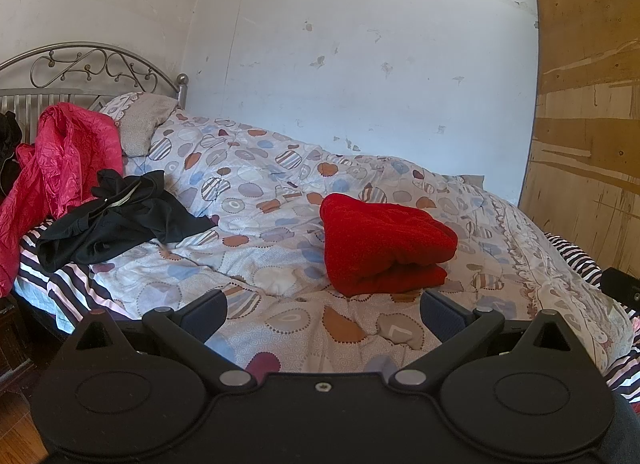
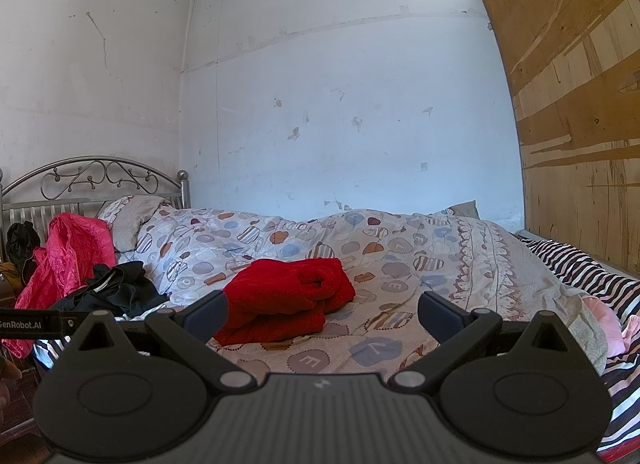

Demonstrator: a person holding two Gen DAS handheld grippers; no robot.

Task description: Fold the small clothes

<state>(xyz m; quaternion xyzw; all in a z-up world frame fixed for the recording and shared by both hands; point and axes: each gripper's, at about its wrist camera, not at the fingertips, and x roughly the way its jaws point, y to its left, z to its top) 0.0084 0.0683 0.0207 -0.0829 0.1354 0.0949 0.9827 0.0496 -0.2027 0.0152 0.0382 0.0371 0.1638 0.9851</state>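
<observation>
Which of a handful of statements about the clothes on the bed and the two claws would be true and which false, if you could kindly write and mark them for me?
1. The red garment lies folded on the patterned quilt. True.
2. The left claw is shut on the red garment. False: it is open, holds nothing and sits short of the garment.
3. The black clothes lie in a loose heap towards the headboard. True.
4. The right claw grips the pink jacket. False: it is open and empty; the jacket lies far off by the headboard.
5. The black clothes are stacked on the red garment. False: they lie apart, with bare quilt between.
</observation>
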